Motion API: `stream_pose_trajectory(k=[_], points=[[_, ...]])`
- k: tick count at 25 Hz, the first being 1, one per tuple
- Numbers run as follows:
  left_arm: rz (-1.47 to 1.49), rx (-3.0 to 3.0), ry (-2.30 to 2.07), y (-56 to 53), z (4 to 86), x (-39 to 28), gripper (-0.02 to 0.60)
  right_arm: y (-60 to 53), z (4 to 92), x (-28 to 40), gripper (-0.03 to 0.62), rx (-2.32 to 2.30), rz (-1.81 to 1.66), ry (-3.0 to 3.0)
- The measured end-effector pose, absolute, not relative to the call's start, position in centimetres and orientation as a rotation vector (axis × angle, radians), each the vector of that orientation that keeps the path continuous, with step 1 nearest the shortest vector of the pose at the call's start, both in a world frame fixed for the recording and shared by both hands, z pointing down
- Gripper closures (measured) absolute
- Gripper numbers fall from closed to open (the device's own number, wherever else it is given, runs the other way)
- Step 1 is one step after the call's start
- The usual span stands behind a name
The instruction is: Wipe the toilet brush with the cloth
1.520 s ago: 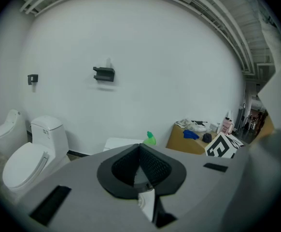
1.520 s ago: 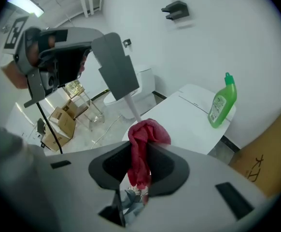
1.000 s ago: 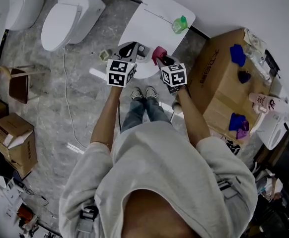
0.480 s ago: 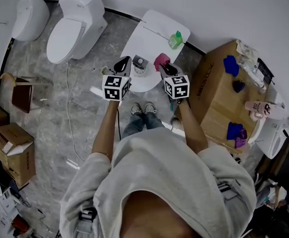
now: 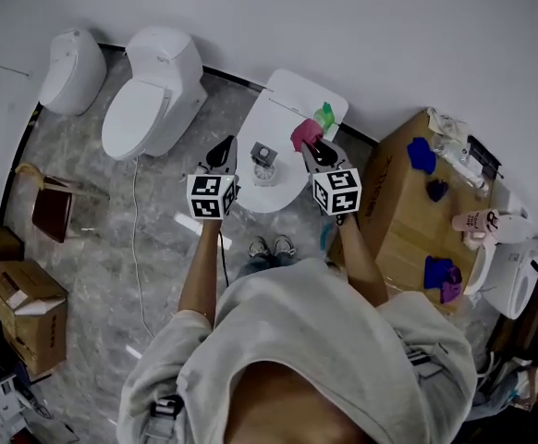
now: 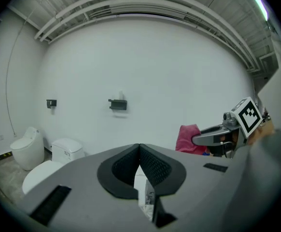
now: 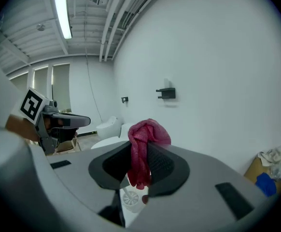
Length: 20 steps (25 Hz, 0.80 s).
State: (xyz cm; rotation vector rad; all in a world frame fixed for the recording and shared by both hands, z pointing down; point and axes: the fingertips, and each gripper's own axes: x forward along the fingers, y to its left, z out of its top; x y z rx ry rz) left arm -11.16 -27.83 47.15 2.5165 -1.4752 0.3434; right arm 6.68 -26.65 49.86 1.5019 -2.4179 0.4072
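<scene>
The left gripper has its jaws pressed together with nothing between them. The right gripper is clamped on a crumpled pink-red cloth, which bunches up above the pads and hangs down between them.

In the right gripper view, the bristled head of the white toilet brush shows just below the jaws, sitting in what looks like a clear round holder. In the head view the brush stands on the white oval table, between the two grippers and slightly ahead of them, apart from both. The cloth is near it, on its right. A small green item lies farther back on the table.

Both bare forearms reach forward and the grippers are side by side over the table's near edge.

To the right stands a brown cardboard box, closed. On top of it lie blue cloths and a pink bottle. Two white toilets stand against the wall at the left.
</scene>
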Motion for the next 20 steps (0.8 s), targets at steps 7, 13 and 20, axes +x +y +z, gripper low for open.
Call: stream_pose_trajectory(k=[7,13,20], points=[[0.297,2.542,-1.541,-28.1,44.6,-12.3,0.563,-27.2,46.1,6.8,0.493,1.554,0.314,-2.460],[0.266,2.549,-1.582,-28.0,43.6,-13.1,0.563,-27.1,44.7,6.7,0.493,1.582,0.272,-2.472],[0.249,2.557,-1.591,-27.9,42.8,-13.5,0.563,-27.2,43.9,6.4,0.494,1.600,0.262,-2.473]])
